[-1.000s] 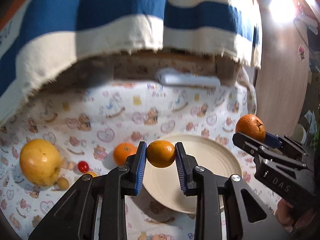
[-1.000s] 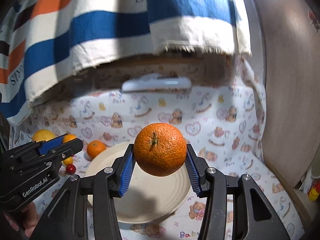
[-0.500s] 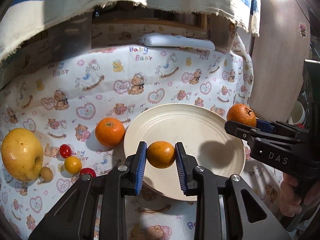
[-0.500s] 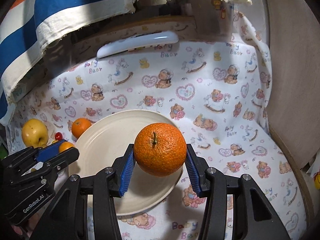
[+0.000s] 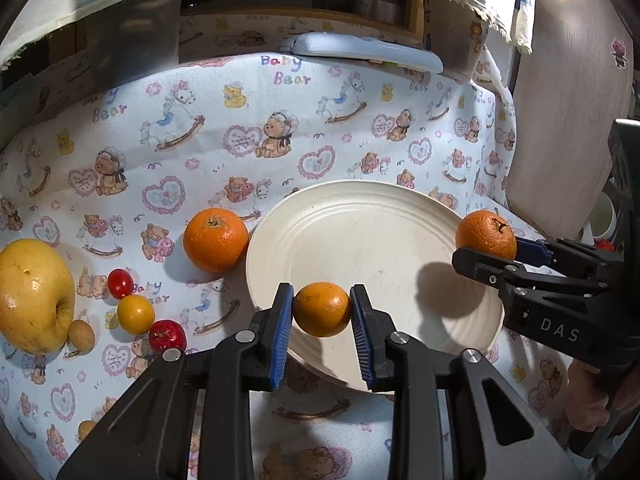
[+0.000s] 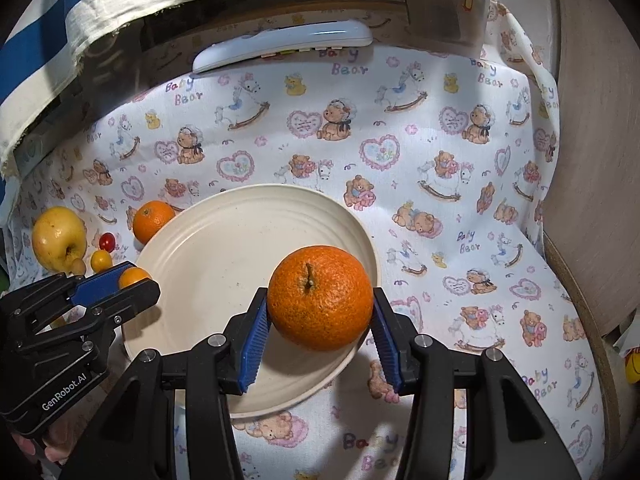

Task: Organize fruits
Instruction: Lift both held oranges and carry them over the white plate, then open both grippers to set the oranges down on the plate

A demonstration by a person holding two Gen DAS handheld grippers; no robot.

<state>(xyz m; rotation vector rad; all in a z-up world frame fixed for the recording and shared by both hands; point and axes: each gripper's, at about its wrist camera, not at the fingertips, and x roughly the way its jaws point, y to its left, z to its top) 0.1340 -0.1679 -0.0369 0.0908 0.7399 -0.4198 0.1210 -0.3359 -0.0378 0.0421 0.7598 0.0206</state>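
Fingers of left gripper (image 5: 322, 312) clamp a small orange (image 5: 322, 309), held above near-left rim of cream plate (image 5: 360, 220). Right gripper (image 6: 320, 316) grips a bigger orange (image 6: 320, 308) w/ stem facing up, over plate's right side. Plate has no fruit on it. Left of plate on bear-print cloth (image 5: 180, 140): 1 loose orange (image 5: 215, 239) just beside rim, yellow apple (image 5: 34, 296), 2 red cherry tomatoes (image 5: 120, 283), 1 yellow tomato (image 5: 135, 314). White remote (image 5: 360, 52) at back of worktop.

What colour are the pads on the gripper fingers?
Blue, ribbed pads, clearest in the right wrist view.
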